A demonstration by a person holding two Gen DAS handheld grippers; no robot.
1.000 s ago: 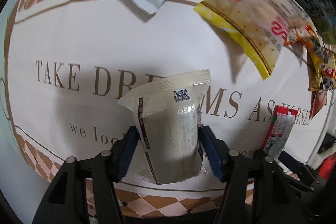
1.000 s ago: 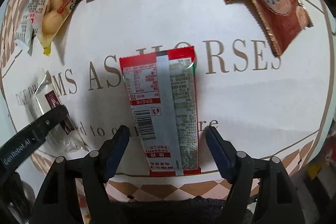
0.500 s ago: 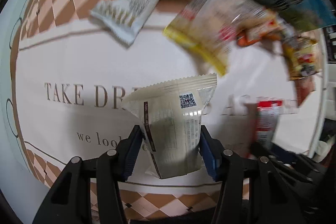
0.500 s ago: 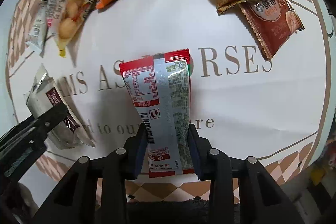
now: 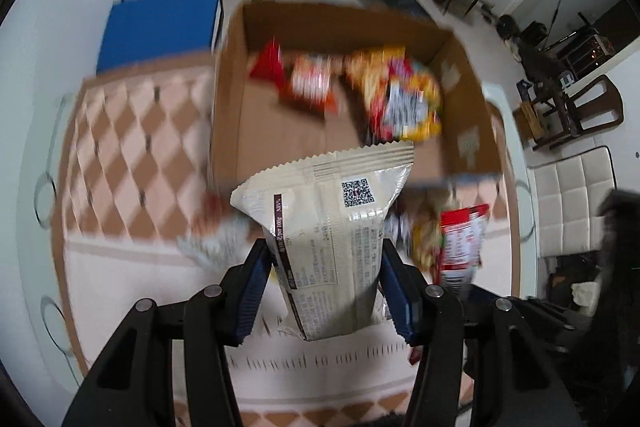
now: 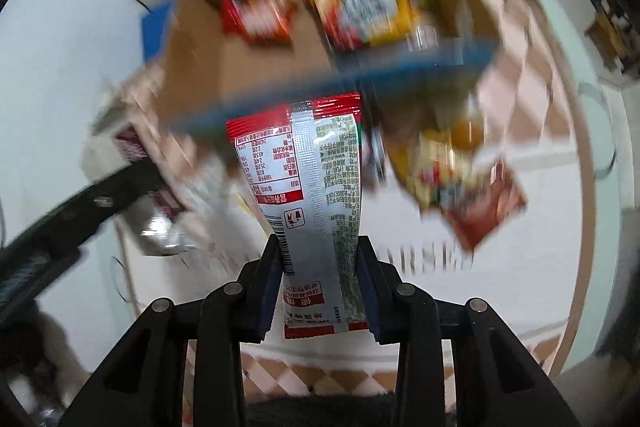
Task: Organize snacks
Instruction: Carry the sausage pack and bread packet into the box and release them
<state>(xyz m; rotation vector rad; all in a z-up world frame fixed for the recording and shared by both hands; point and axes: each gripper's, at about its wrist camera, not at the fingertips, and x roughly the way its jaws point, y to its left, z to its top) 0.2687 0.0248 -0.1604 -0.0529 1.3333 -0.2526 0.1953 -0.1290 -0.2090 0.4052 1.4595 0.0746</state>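
Note:
My left gripper [image 5: 324,287] is shut on a cream snack packet [image 5: 332,227] with a QR code, held above the table. My right gripper [image 6: 320,287] is shut on a red and silver snack packet [image 6: 308,187], which also shows in the left wrist view [image 5: 460,239]. An open cardboard box [image 5: 280,115] stands ahead with several snack bags inside; it also shows in the right wrist view [image 6: 208,67]. The left gripper's arm [image 6: 80,211] shows at the left of the right wrist view.
Several loose snack bags [image 6: 460,179] lie on the tablecloth below the box, blurred. A blue box [image 5: 156,27] stands left of the cardboard box. White chairs [image 5: 572,203] and gym gear stand around the table.
Both grippers have lifted their packets off the tablecloth and tilted up toward the cardboard box. The right gripper closed on the red packet about half a second ago.

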